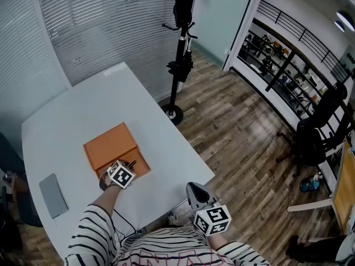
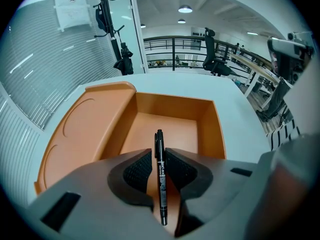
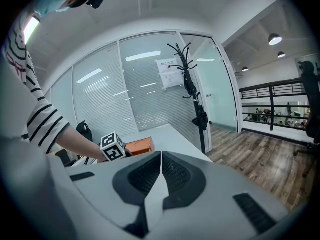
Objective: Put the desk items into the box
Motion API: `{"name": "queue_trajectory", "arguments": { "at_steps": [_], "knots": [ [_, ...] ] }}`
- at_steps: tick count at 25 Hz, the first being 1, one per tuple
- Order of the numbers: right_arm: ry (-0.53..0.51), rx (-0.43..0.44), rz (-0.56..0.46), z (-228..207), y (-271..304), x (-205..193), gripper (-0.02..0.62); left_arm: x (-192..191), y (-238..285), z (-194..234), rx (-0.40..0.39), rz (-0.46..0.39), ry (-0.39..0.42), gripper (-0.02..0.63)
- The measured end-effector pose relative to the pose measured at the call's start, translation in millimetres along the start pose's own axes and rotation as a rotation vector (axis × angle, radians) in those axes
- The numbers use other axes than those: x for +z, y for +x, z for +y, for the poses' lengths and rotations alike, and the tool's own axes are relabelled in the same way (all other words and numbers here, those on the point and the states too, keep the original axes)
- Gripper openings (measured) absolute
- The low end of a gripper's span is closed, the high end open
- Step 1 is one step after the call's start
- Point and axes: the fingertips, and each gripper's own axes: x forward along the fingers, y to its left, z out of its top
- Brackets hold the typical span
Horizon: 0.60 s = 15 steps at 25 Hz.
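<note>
An orange box (image 1: 113,149) lies open on the white table (image 1: 83,115), its lid folded back to the far left. My left gripper (image 1: 131,165) hovers over the box's near compartment (image 2: 170,129), shut on a black pen (image 2: 160,171) that points forward between the pads. My right gripper (image 1: 195,192) hangs off the table's near right corner, jaws shut with nothing between them (image 3: 161,176). In the right gripper view the box (image 3: 139,145) shows beyond the left gripper's marker cube (image 3: 113,147).
A grey flat case (image 1: 54,195) lies near the table's left front edge. A black coat stand (image 1: 178,65) rises beyond the table's right edge. Black office chairs (image 1: 321,126) stand on the wood floor at right. Blinds cover the glass wall behind the table.
</note>
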Motion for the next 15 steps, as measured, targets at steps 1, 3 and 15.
{"name": "queue_trajectory", "arguments": {
  "at_steps": [1,3,15],
  "knots": [
    [0.001,-0.001,0.0,-0.1,-0.6,0.0,0.028,0.1,-0.4,0.1,0.001,0.001,0.001,0.074],
    [0.002,-0.004,-0.002,-0.2,-2.2,0.0,0.028,-0.4,-1.0,0.4,0.004,0.002,0.006,0.078],
    [0.0,-0.005,-0.006,8.3,-7.6,2.7,0.028,0.1,-14.8,2.8,0.017,-0.041,0.014,0.12]
  ]
}}
